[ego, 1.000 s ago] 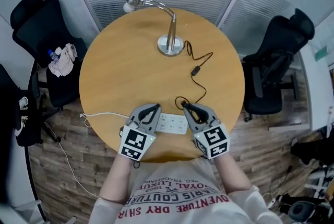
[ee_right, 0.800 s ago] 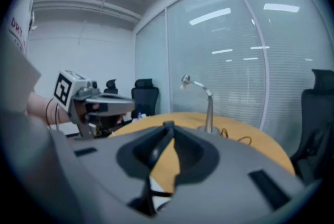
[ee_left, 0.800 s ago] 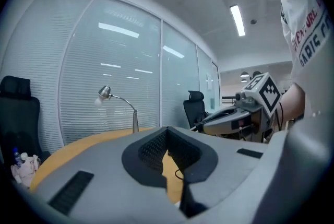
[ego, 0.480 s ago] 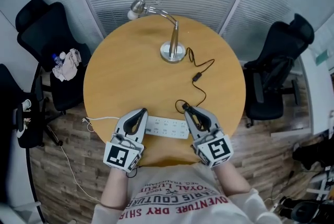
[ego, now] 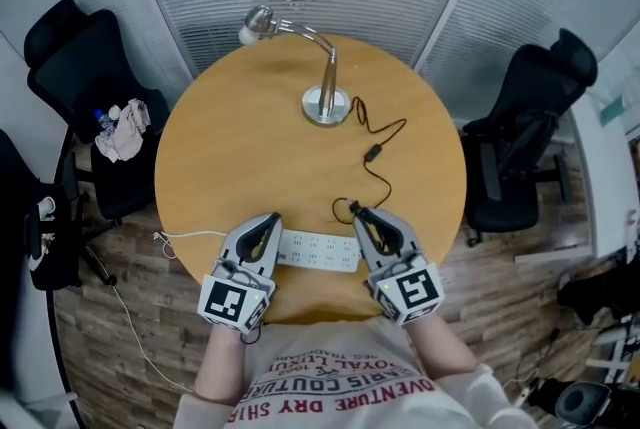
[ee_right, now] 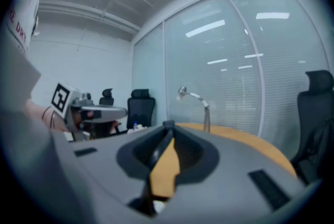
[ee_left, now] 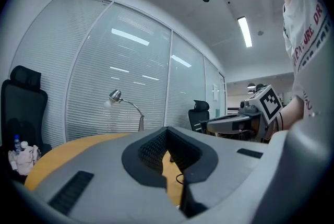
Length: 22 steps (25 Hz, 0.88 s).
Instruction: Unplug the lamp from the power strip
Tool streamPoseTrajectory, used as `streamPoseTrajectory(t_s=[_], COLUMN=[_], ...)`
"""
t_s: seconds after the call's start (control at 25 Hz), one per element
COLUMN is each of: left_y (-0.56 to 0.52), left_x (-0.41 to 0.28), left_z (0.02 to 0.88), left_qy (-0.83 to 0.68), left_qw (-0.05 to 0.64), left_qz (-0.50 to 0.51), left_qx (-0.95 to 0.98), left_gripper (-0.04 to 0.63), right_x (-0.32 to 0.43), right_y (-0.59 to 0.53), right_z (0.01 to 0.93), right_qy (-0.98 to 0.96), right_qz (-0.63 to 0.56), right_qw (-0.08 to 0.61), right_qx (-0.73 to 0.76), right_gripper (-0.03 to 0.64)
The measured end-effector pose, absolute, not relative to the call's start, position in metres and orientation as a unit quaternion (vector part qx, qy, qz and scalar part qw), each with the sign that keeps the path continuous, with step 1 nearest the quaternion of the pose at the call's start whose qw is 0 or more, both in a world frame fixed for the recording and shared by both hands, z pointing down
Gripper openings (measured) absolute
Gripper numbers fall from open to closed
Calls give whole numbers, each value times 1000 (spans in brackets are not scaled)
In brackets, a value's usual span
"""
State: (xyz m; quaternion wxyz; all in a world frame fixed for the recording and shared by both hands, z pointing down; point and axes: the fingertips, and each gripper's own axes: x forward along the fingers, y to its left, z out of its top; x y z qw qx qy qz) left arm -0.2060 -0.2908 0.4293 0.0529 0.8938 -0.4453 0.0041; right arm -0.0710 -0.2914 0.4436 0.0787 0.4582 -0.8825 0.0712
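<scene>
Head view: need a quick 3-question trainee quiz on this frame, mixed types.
1. True or false: the lamp stands on the table, across it from the strip.
2. Where does the strip lie?
A) between the left gripper and the right gripper
B) against the lamp's base
C) on a chair
3. What colour is the cord that runs from the lamp toward the strip?

Key: 1 true; 2 A; 3 black.
</scene>
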Motion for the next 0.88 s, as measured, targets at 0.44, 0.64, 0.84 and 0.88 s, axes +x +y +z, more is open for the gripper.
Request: streamPoseTrajectory(t_s=[0.44,0.64,0.84,0.88], left_y=[-287,-290,-292,-293], left_x=[-192,-191,-188,-187], left_z=[437,437,438,439], left_qy=[-425,-423,-423,-423], left_qw=[54,55,63,65], left_qz=[23,25,23,23], left_qx=[903,904,904,904], left_gripper=[28,28,28,28], right_x=[-67,-67,-65,-65], right_y=[-292,-294,-294,-294], right_z=[447,444,448,449], right_qy=[-871,-870,-867,-866], right_qz=[58,58,64,66], right_qw=[97,95,98,100], right_qx=[479,481,484,485], right_gripper=[72,72,72,72])
